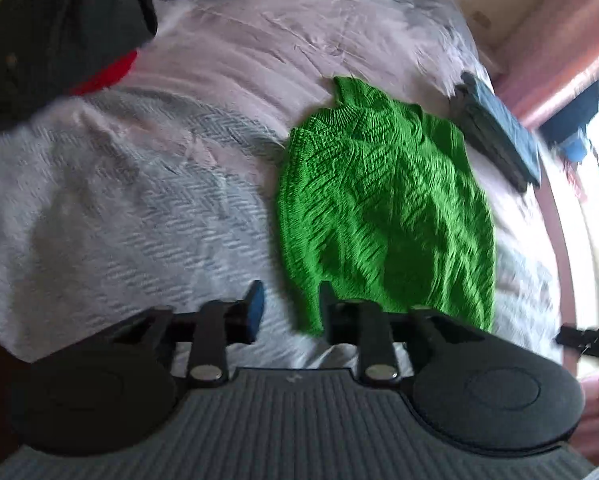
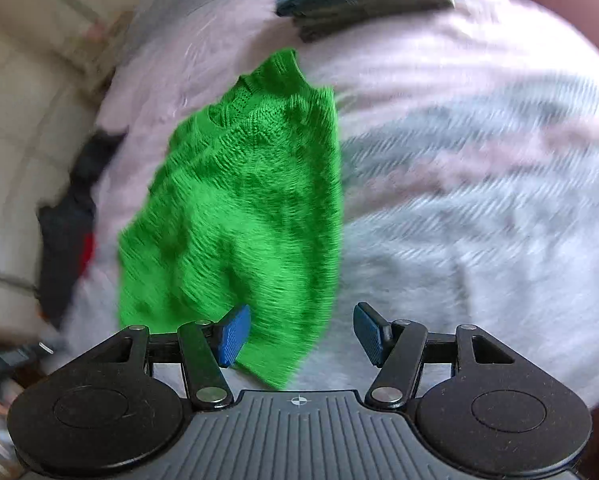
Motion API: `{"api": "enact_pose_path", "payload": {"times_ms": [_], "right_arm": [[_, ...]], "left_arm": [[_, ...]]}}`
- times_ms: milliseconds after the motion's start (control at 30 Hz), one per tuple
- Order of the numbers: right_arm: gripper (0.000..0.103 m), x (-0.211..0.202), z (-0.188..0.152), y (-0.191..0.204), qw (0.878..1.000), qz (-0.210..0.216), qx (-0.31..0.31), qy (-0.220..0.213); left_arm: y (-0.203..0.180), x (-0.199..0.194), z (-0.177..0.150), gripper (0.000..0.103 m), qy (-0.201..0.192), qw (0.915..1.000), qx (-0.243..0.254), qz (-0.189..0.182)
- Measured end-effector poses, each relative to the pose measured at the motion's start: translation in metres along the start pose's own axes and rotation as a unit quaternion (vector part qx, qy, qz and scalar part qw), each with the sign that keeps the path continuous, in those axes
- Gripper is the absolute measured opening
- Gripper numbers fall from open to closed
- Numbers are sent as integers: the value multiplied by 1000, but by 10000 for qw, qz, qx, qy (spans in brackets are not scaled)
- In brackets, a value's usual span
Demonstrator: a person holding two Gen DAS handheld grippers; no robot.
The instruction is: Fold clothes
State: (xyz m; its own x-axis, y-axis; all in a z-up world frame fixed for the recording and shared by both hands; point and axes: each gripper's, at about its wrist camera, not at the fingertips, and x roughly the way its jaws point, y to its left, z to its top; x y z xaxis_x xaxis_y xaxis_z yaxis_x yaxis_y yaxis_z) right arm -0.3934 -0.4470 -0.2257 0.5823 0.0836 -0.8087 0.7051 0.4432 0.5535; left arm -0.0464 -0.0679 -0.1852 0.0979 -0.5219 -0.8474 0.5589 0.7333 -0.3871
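Low in the frame, my left hand-held gripper [image 1: 289,312] and right hand-held gripper [image 2: 299,334] are released; I should pinch the bright green knitted sweater's [image 1: 383,200] hem evenly.

A bed [image 1: 259,40] is covered by a wrinkled pale pink sheet [image 2: 439,64] and a grey-white herringbone blanket [image 1: 99,200]. Beyond the bed stand a cream padded headboard [image 2: 15,128] and a pink wall [image 1: 559,52].

A bed [image 1: 259,52] is being covered by a pale herringbone blanket [image 1: 111,208]. A green knitted sweater [image 1: 383,200] is being carried mid-bed, folded dark clothes [image 1: 499,132] near one edge, a dark heap [image 1: 55,36] near a far corner.
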Motion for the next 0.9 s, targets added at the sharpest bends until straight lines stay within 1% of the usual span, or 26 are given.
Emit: {"api": "enact_pose_path", "payload": {"times_ms": [33,100,200,300,367,400,433,467,500,533,600,633,667,700,767,800,867,900], "right_arm": [[61,6,-3,-9,9995,166,274,58],[61,32,-6,-25,9958,404,787,234],[61,62,-19,-43,9870,591,1431,440],[61,92,-31,-59,9754,700,2051,403],[60,108,-36,-67,9614,911,2584,267],[48,114,-37,-69,9540,1049,2801,213],[33,117,-36,-68,9514,1100,2869,196],[10,120,-34,-66,9507,1122,2886,192],[6,116,-30,-63,9529,1177,2792,126],[6,111,-27,-60,9560,1244,2658,39],[5,85,-19,-53,9588,1605,2331,-254],[5,71,-17,-50,9595,1759,2174,-351],[5,58,-14,-47,9596,1912,2015,-448],[5,53,-16,-47,9625,1863,1926,-418],[5,49,-24,-50,9698,1625,1796,-270],[5,47,-28,-51,9731,1505,1730,-196],[5,64,-39,-53,9819,973,1614,212],[5,76,-44,-54,9844,680,1567,422]], "left_arm": [[1,9,-1,32,20,9999,-132,-18],[8,25,-11,34,59,9993,-361,-52],[14,60,-14,38,186,9967,-777,-112],[22,93,-17,38,334,9934,-1089,-117],[26,109,-18,37,345,9904,-1321,-231],[27,114,-16,33,341,9890,-1399,-341],[27,117,-14,24,357,9881,-1430,-448],[26,119,-11,4,363,9875,-1442,-531],[25,117,-7,5,317,9882,-1393,-553],[25,109,-3,5,153,9896,-1298,-604],[22,78,8,4,-497,9896,-994,-914],[20,55,12,4,-913,9863,-760,-1145],[18,33,12,4,-1249,9820,-526,-1314],[17,14,11,4,-1480,9781,-314,-1427],[19,-3,1,5,-1363,9817,-12,-1327],[22,2,-9,5,-1103,9874,84,-1132],[31,22,-30,6,-485,9966,115,-659],[36,36,-40,6,-134,9991,71,-404]]}}
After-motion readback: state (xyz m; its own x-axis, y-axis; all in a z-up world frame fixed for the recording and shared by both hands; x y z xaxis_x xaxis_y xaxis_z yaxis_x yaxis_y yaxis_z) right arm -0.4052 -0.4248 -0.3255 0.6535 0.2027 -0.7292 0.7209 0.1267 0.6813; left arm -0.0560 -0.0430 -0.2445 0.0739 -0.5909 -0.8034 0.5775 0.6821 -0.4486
